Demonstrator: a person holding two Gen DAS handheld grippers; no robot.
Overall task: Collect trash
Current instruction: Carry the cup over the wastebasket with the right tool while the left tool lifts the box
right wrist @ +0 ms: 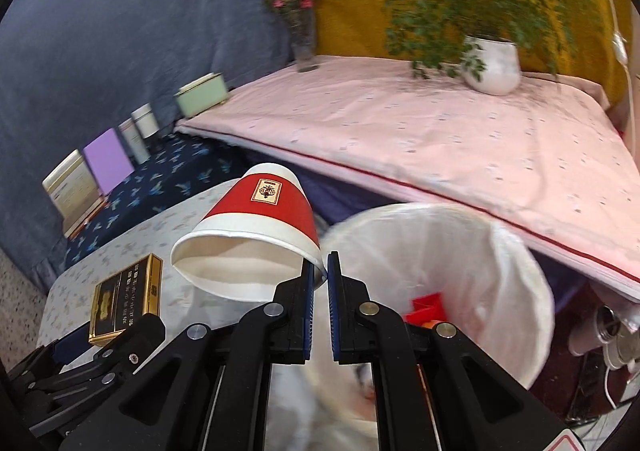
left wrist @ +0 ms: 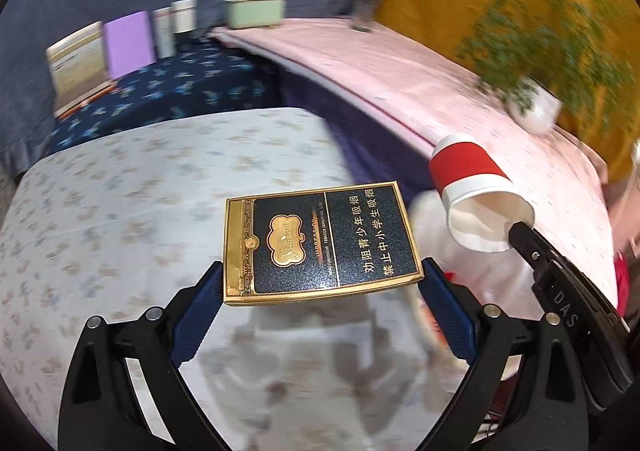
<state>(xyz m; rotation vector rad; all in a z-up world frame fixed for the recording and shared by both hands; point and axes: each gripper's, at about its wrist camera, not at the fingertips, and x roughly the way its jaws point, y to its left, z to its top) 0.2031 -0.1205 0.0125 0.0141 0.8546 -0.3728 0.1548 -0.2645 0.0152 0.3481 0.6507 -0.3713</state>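
My left gripper is shut on a black and gold cigarette pack, held flat above the pale floral tablecloth. The pack also shows in the right wrist view. My right gripper is shut on the rim of a red and white paper cup, which lies on its side in the air. The cup shows at the right of the left wrist view. A bin with a white liner stands just right of and below the cup, with red scraps inside.
A pink-covered table carries a white plant pot and a flower vase. A dark blue patterned surface holds a green box, a purple book and other boxes. Cables lie on the floor at the right.
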